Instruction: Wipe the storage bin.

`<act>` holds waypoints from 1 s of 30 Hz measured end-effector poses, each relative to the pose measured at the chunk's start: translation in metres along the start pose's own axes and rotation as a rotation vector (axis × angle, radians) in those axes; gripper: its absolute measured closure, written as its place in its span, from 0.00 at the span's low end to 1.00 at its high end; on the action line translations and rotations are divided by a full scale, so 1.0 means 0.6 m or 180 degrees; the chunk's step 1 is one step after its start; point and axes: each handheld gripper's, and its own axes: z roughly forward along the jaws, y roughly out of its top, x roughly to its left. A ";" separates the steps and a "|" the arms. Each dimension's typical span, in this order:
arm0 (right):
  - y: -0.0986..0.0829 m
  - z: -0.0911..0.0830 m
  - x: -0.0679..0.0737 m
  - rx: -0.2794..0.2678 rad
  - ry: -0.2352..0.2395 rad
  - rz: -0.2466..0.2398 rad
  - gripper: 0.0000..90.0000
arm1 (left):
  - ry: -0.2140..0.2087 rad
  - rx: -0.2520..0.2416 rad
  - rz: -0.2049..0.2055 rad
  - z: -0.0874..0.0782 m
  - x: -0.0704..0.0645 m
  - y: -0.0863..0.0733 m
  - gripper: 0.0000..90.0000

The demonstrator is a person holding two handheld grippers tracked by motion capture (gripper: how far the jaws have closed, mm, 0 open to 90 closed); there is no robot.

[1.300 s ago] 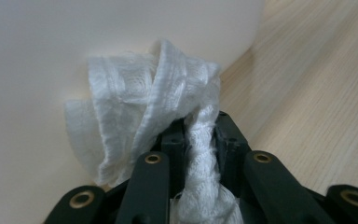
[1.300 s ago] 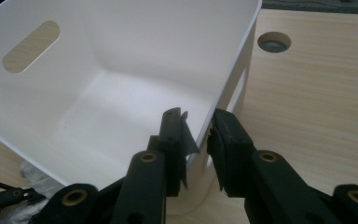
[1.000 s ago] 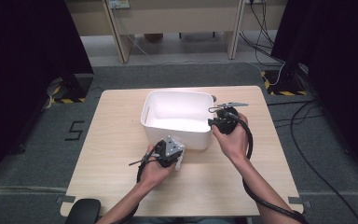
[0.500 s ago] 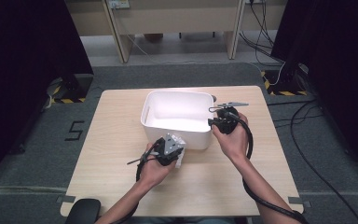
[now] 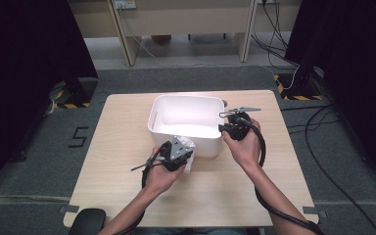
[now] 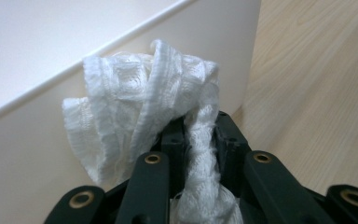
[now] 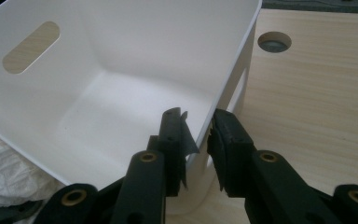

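Directly ahead of cloth [image 6: 144,107]: bin wall [image 6: 37,154].

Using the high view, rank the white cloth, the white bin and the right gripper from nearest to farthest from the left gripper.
1. White cloth: clamped in the left gripper.
2. White bin: just beyond, its front wall beside the cloth.
3. Right gripper: farthest, gripping the bin's right wall.
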 end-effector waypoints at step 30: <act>0.000 0.000 0.000 0.0009 -0.0002 0.0020 0.83 | -0.0059 -0.0067 0.0070 0.004 -0.015 0.027 0.86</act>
